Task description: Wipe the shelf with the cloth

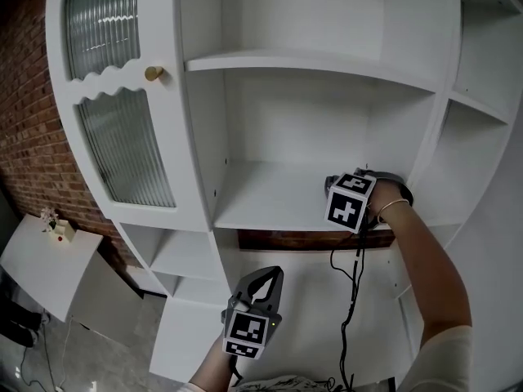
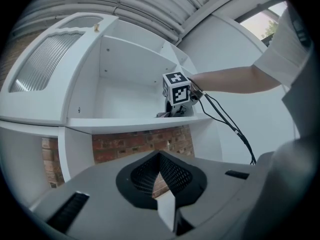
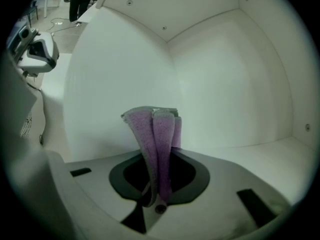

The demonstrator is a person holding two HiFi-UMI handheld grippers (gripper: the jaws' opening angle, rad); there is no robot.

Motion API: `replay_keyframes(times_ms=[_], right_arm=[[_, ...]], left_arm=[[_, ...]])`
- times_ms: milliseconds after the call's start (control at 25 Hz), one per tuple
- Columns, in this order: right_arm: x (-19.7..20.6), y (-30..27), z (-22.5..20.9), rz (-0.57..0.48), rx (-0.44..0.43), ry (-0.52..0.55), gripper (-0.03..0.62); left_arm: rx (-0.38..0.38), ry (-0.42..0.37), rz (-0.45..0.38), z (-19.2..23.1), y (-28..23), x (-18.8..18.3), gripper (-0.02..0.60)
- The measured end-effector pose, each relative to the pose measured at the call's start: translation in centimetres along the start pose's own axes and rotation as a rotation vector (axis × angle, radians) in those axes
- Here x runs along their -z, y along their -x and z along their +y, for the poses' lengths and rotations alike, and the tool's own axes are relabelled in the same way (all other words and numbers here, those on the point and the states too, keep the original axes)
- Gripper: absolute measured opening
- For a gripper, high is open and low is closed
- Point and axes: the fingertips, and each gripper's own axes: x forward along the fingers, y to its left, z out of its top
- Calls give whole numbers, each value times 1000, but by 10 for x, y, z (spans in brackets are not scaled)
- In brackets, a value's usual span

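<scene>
In the head view, the right gripper (image 1: 337,184) is held on the white wooden shelf (image 1: 270,196) near its right end, the left gripper (image 1: 261,280) below it. In the left gripper view, the jaws are seen pressed together — nothing between. In the right gripper view, a folded purple cloth (image 3: 157,139) is clamped in the jaws — its long axis along them, free end pointed toward a rear corner.

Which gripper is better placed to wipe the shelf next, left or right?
Right. The right gripper is shut on the purple cloth and reaches into the shelf; the left gripper hangs below it, shut and empty.
</scene>
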Motion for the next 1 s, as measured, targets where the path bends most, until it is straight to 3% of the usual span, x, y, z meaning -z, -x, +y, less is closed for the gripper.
replay_keyframes(times_ms=[640, 840, 1000], right_arm=[[25, 74, 69, -15, 0, 88, 72], [35, 87, 87, -43, -24, 44, 72], [37, 101, 86, -143, 48, -38, 75]], left_arm=[[59, 19, -4, -45, 24, -9, 12], [60, 19, -1, -53, 36, -9, 12], [38, 39, -13, -53, 44, -12, 12]])
